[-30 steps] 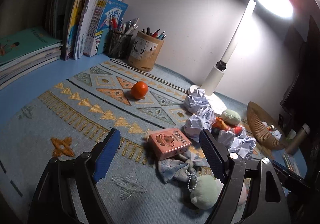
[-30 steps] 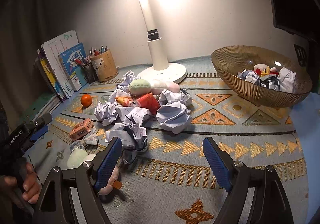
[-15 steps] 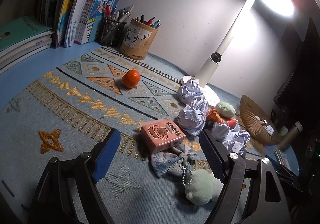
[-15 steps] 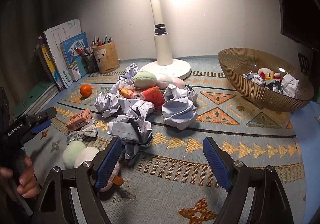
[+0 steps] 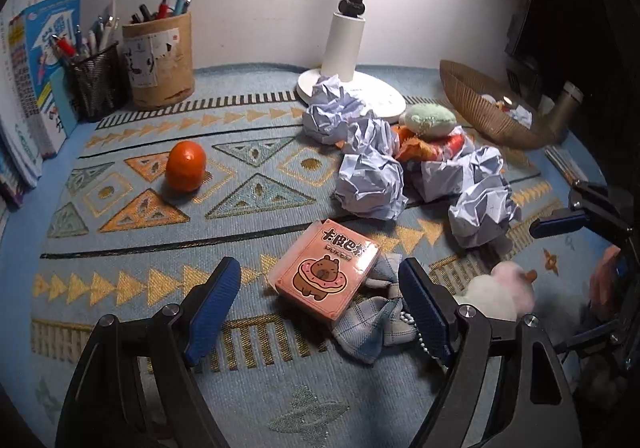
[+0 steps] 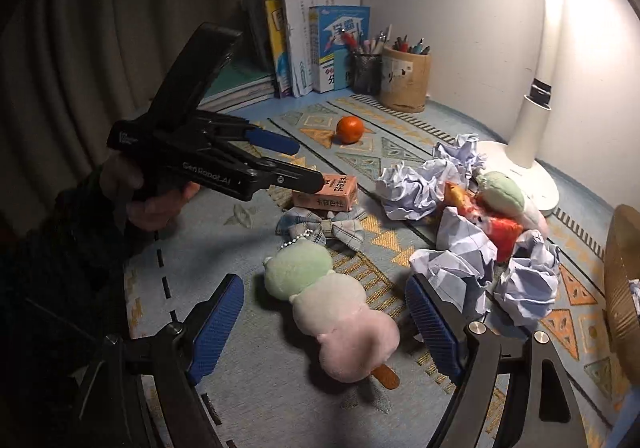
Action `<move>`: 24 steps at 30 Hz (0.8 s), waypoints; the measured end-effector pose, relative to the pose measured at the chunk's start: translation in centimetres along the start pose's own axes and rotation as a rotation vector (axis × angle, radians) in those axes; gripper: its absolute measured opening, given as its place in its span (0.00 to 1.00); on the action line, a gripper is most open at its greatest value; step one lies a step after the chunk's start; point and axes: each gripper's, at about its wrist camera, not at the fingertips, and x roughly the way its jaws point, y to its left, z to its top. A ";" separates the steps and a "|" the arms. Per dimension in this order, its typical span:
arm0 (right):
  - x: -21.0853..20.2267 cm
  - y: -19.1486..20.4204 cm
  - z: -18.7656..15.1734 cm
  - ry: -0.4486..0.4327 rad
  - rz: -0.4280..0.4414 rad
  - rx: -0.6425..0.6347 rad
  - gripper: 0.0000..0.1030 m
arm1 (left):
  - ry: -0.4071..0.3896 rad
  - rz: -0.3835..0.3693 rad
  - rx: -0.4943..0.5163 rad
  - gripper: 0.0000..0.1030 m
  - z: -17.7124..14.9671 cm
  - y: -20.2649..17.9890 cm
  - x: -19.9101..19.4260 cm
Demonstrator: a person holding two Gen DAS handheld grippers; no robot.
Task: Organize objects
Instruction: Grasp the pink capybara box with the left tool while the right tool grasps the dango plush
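My left gripper (image 5: 320, 302) is open and empty, just above a pink card box (image 5: 325, 276) that lies on a plaid bow (image 5: 372, 318). In the right wrist view the left gripper (image 6: 296, 163) hovers by the box (image 6: 326, 191). My right gripper (image 6: 324, 322) is open and empty, its blue pads either side of a plush dango skewer (image 6: 332, 312), green, white and pink. An orange (image 5: 186, 166) lies on the mat. Several crumpled paper balls (image 5: 370, 179) and a green plush (image 5: 430, 120) are heaped by the lamp base.
A white desk lamp (image 5: 348, 31) stands at the back. A woven bowl (image 5: 486, 111) with paper and toys sits at the right. Two pen holders (image 5: 158, 55) and upright books (image 5: 32, 79) line the back left. A patterned blue mat (image 5: 132, 288) covers the desk.
My left gripper moved forward and turned right, closing in on the pink box. My right gripper swung left and came down over the plush skewer, away from the bowl.
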 end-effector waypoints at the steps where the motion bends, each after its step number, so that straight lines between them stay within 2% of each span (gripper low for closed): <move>1: 0.8 0.1 0.1 0.025 0.000 -0.036 0.79 | 0.026 0.004 0.019 0.78 0.1 0.2 0.8; 4: 2.4 -0.2 0.0 0.078 0.033 -0.081 0.79 | 0.079 -0.019 0.050 0.78 0.2 0.6 2.6; 9: 4.2 -0.9 -0.4 0.142 0.069 -0.108 0.79 | 0.065 -0.055 0.064 0.75 0.3 0.3 2.8; 10: 4.6 -0.9 -0.4 0.152 0.070 -0.114 0.79 | 0.061 -0.054 0.067 0.69 0.3 0.2 2.7; 11: 5.0 -1.0 -0.5 0.161 0.075 -0.113 0.77 | 0.058 -0.060 0.069 0.58 0.3 0.1 2.6; 12: 5.3 -1.0 -0.5 0.167 0.086 -0.108 0.72 | 0.055 -0.068 0.064 0.53 0.3 0.1 2.5; 13: 5.5 -1.1 -0.6 0.176 0.104 -0.098 0.59 | 0.054 -0.068 0.057 0.49 0.2 0.0 2.4; 16: 5.3 -0.9 -0.9 0.166 0.068 -0.095 0.49 | 0.040 -0.030 0.056 0.44 -0.3 -0.6 2.0; 20: 3.6 0.2 -1.7 0.147 0.040 -0.048 0.47 | 0.016 0.014 -0.003 0.39 -1.0 -0.9 0.9; 24: 0.0 1.1 -2.4 0.062 0.001 0.036 0.47 | -0.047 0.019 -0.085 0.37 -1.5 -0.9 -1.3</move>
